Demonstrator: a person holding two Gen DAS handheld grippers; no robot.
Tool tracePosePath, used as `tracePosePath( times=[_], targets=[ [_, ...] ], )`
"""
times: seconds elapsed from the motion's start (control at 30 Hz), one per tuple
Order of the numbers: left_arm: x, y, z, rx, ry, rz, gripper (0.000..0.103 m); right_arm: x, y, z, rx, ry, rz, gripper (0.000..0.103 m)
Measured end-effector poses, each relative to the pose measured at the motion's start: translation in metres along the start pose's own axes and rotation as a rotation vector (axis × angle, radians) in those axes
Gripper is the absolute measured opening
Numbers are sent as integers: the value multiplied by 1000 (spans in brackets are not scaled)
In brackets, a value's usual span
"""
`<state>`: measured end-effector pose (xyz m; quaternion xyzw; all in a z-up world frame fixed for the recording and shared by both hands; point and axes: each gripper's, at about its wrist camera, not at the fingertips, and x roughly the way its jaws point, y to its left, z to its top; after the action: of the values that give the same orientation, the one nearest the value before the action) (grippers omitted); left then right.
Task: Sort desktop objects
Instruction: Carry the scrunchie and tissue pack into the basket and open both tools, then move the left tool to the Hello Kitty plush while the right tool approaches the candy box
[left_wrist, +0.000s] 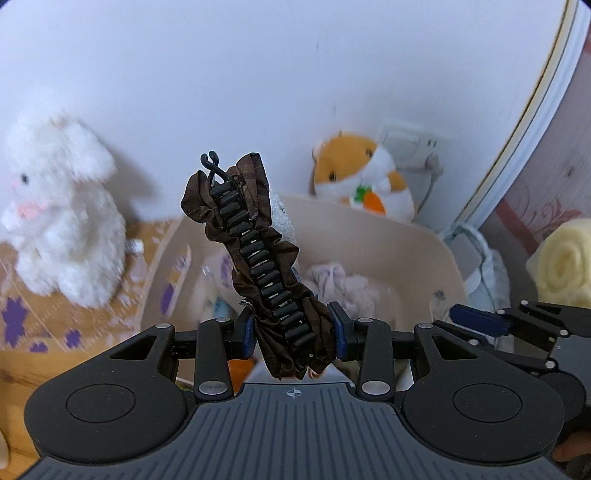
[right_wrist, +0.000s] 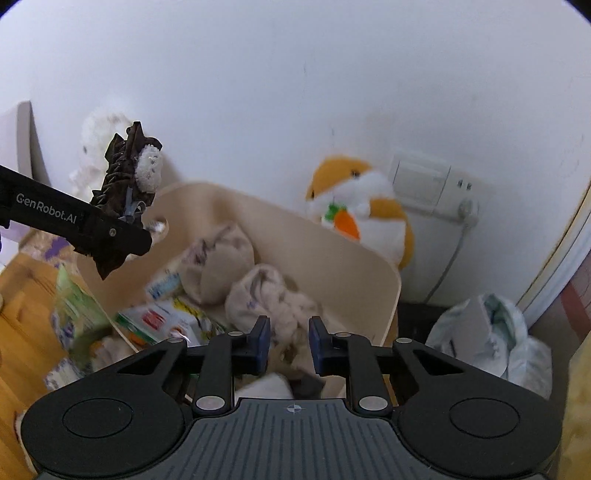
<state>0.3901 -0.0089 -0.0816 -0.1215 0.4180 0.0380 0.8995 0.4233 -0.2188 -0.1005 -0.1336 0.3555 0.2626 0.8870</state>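
Left wrist view: left gripper (left_wrist: 295, 330) is clamping brown hair clip (left_wrist: 255, 254), holding it upright above beige bin (left_wrist: 388, 236). Right gripper (right_wrist: 287, 341) is hovering over bin w/ fingers apart, nothing between.

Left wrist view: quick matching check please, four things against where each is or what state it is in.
Things:
1. brown hair clip
2. hamster plush
3. white rabbit plush
4. right gripper

Places or states:
a. behind the beige bin, by the wall
b. open, holding nothing
c. clamped in the left gripper
d. left of the bin, on the patterned cloth

Pairs: 1-c, 2-a, 3-d, 4-b
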Motion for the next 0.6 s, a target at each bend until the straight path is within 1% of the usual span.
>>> tracePosePath(
  times=[0.07, 0.13, 0.17, 0.2, 0.23, 0.27, 0.3, 0.33, 0.5, 0.6],
  targets=[
    [11, -1, -2, -4, 43, -13, 40, 7, 0, -4, 8, 16, -1, 32],
    [17, -2, -5, 2, 66, -10, 41, 6, 0, -6, 18, 15, -5, 33],
    [18, -2, -6, -1, 76, -6, 43, 5, 0, -6, 25, 11, -4, 36],
    [20, -2, -7, -6, 86, -5, 47, 4, 0, -6, 31, 7, -1, 44],
    [20, -1, -9, -11, 91, -8, 53, 1, 0, -6, 36, 2, 6, 49],
    [20, -1, -10, -14, 90, -8, 57, 0, 0, -6, 35, -4, 6, 56],
    [19, 1, -11, -18, 86, -3, 63, -3, 2, -7, 29, -11, 1, 60],
    [17, 2, -12, -21, 81, 5, 66, -6, 3, -7, 21, -15, -2, 61],
    [10, 7, -15, -37, 74, 15, 68, -18, 8, -7, 16, -34, -2, 72],
    [-2, 13, -20, -43, 70, 12, 70, -27, 13, -8, 16, -48, 2, 77]
  ],
)
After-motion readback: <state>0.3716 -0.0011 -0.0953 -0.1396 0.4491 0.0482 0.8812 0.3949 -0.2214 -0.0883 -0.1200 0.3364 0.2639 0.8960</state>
